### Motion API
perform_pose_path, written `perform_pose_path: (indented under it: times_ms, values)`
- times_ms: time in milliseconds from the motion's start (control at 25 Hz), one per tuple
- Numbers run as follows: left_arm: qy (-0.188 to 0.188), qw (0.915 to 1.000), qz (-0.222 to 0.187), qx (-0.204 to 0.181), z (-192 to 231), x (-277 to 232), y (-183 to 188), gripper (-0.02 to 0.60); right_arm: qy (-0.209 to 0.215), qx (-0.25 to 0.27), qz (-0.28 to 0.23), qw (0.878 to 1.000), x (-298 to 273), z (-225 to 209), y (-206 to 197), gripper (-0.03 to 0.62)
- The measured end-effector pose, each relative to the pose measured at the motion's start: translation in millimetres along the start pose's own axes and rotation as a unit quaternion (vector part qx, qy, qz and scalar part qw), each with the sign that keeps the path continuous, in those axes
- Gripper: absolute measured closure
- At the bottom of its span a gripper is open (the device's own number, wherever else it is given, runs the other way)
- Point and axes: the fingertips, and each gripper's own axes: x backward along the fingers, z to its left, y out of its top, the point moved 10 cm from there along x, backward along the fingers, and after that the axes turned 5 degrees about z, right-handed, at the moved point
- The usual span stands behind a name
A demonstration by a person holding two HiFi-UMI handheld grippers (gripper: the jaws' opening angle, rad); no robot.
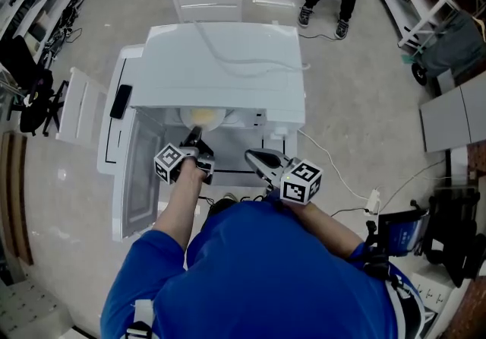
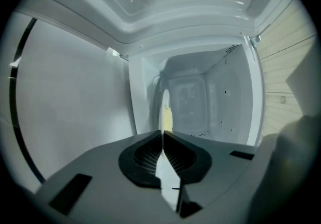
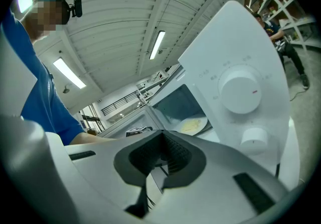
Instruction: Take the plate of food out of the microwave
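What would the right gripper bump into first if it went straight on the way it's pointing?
Most likely the microwave: the right gripper aims at its open cavity, about where the plate sits. Depth is hard to judge.

White counter [image 1: 110,144] on my head view feed.
The microwave [image 1: 228,64] sits on it; I see a flat black device [image 1: 121,101] lying just beside.

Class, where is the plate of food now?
Head view: the plate of food sits inside the open microwave, near rim in the left claw.
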Motion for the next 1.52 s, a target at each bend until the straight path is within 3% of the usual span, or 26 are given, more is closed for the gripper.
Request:
perform_pose_path:
  times_ms: [560, 1120, 1520]
  values:
    - [-0.042, 0.9989, -0.018, 0.012, 10, 27, -5, 0.561, -0.004, -0.006, 0.005, 1.0, 4, 6, -8, 0.602]
    - [-0.08, 0.9967, 0.013, 0.012, 12, 50, -7, 0.561, -0.04, -0.016, -0.006, 0.999, 4, 28, -28, 0.602]
    - [-0.1, 0.9948, 0.021, 0.002, 7, 80, -30, 0.56, -0.046, -0.031, -0.024, 0.998, 17, 30, -37, 0.602]
